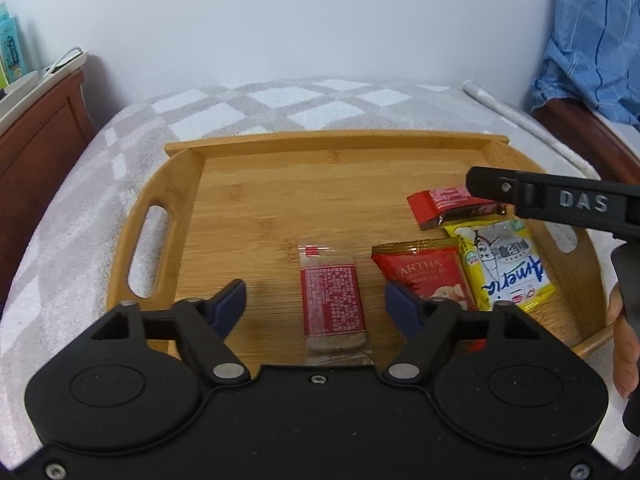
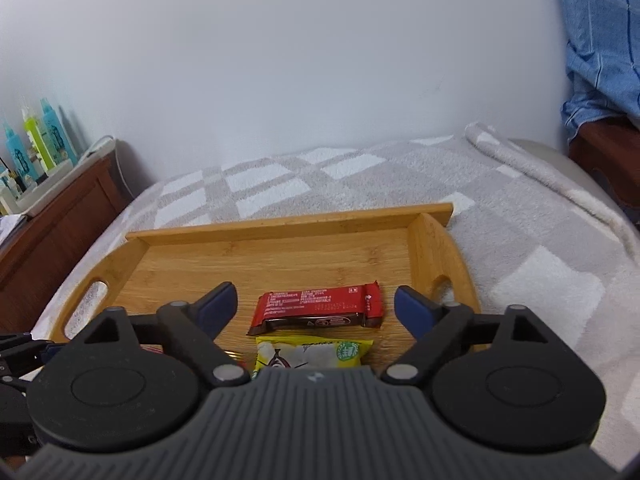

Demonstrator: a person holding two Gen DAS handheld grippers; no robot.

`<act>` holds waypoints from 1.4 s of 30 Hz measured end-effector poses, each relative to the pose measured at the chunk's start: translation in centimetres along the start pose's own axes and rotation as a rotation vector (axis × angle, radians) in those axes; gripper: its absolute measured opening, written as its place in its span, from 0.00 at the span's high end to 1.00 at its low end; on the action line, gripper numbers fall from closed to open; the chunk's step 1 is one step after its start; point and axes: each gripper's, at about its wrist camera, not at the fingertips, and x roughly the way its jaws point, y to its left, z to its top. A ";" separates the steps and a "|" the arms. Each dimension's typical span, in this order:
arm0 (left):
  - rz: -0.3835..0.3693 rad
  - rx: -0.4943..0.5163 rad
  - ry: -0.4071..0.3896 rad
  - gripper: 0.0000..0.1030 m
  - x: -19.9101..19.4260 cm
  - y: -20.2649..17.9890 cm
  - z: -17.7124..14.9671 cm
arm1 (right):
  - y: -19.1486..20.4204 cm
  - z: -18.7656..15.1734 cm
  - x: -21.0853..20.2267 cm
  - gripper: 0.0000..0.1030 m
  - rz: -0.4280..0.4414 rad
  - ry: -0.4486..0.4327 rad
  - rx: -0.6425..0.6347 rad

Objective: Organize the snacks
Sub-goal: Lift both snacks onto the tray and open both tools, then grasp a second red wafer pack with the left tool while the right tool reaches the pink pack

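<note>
Two close downward views, shared tray [image 1: 188, 184]

Four snack packets [image 1: 333, 300] lie on the wooden tray [image 1: 256, 184], hand-held gripper [image 1: 316, 300] open.

Legible markings, left wrist view:

- Right tool [image 1: 476, 184]: raised grey letters "DAS" on the side of its black body.
- Red pouch [image 1: 424, 278] in the wooden tray [image 1: 120, 264]: pale capitals "ARTHA" across the top; the start of the word is cut off at the pouch edge. Smaller line beneath, unreadable.
- Yellow-and-white packet [image 1: 506, 262]: blue script "Ameria" or similar, seen upside down, last letters uncertain. Dark block of characters above it, too small to read.
- Clear-wrapped bar [image 1: 332, 300]: red label, dense white fine print, illegible.
- Red-and-black bar [image 1: 448, 204]: white fine print, illegible.

Right wrist view: nothing further readable.
</note>
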 end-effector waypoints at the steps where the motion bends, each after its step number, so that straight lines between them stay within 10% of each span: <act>1: -0.001 -0.004 -0.005 0.20 -0.4 0.1 0.0 | 0.0 -0.1 -0.5 0.03 0.001 -0.012 -0.002; 42: -0.032 -0.008 -0.101 0.11 -11.4 -0.5 -14.9 | 0.8 -12.6 -12.9 0.00 -0.160 -0.091 0.049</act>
